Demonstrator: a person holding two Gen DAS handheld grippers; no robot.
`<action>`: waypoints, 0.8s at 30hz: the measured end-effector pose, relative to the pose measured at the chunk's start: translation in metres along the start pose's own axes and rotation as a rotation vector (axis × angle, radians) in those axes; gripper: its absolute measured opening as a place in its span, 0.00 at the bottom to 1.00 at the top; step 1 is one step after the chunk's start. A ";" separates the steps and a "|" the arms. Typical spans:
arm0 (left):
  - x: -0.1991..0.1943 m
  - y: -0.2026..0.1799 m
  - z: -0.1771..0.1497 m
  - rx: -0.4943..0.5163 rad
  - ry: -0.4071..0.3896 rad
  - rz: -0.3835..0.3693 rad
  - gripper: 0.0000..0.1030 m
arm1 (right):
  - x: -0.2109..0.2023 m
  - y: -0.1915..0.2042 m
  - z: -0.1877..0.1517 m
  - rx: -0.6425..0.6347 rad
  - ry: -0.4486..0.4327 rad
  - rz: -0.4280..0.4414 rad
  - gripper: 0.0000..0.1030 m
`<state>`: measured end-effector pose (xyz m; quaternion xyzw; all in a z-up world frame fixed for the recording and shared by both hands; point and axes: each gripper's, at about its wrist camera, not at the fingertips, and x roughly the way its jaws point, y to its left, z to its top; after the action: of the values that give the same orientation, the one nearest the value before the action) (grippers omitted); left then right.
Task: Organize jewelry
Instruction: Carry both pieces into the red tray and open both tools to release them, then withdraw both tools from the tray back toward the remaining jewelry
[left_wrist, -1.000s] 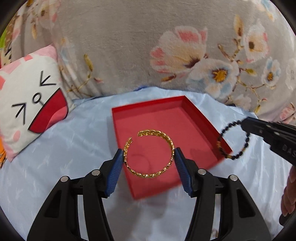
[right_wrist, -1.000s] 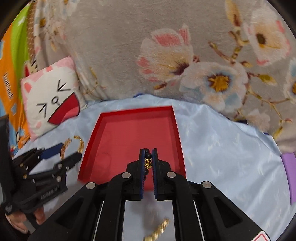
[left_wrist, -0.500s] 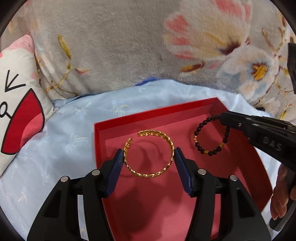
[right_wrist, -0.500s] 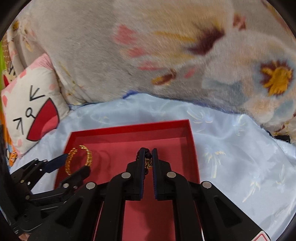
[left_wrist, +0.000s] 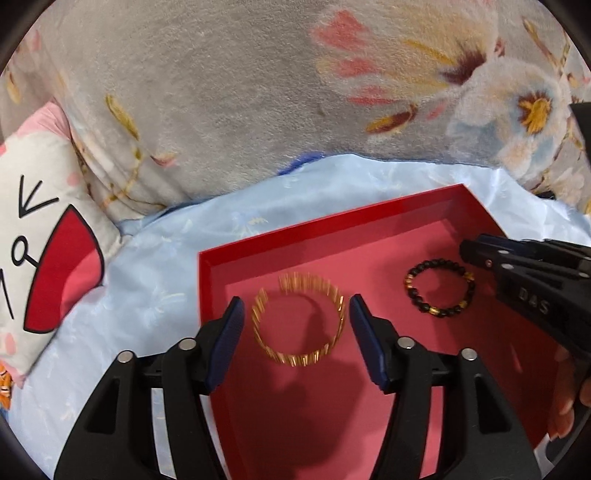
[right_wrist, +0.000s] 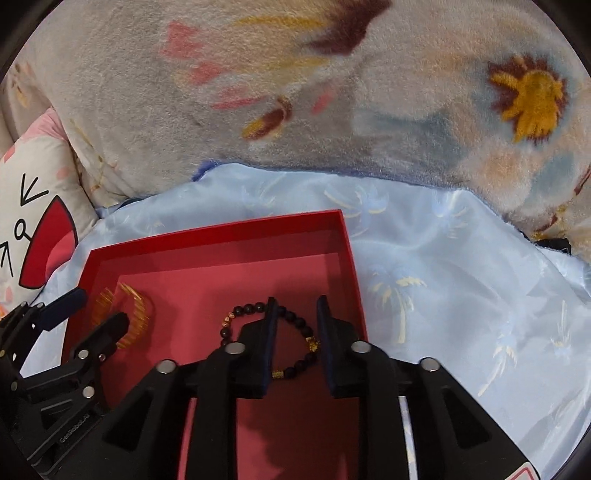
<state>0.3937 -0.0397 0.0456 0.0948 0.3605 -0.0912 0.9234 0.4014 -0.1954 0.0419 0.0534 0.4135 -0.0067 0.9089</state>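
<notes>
While both grippers' jaws are opening over the tray (left_wrist: 476, 201), clear of bangle (left_wrist: 298, 324) and beads (left_wrist: 439, 288), I lift straight up, avoiding snags.

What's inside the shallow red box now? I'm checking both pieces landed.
In the shallow red box: a blurred open gold bangle and a black beaded bracelet. The gripper bodies cover the box's near floor.

glossy red tray (left_wrist: 332, 225) | satiny blue cloth (right_wrist: 461, 277) | fleecy blanket (left_wrist: 221, 92) | shiny gold bangle (left_wrist: 299, 325)
</notes>
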 end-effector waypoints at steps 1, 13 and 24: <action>0.000 0.000 0.001 0.000 0.003 0.007 0.67 | 0.000 0.002 0.000 -0.008 -0.006 -0.003 0.34; -0.007 0.017 0.005 -0.057 -0.028 -0.028 0.74 | -0.030 -0.008 0.002 0.045 -0.073 0.003 0.41; -0.100 0.022 -0.032 -0.041 -0.123 -0.024 0.79 | -0.109 -0.040 -0.051 0.032 -0.111 -0.041 0.43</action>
<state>0.3060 -0.0006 0.0937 0.0657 0.3058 -0.1003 0.9445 0.2896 -0.2329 0.0871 0.0592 0.3633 -0.0349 0.9291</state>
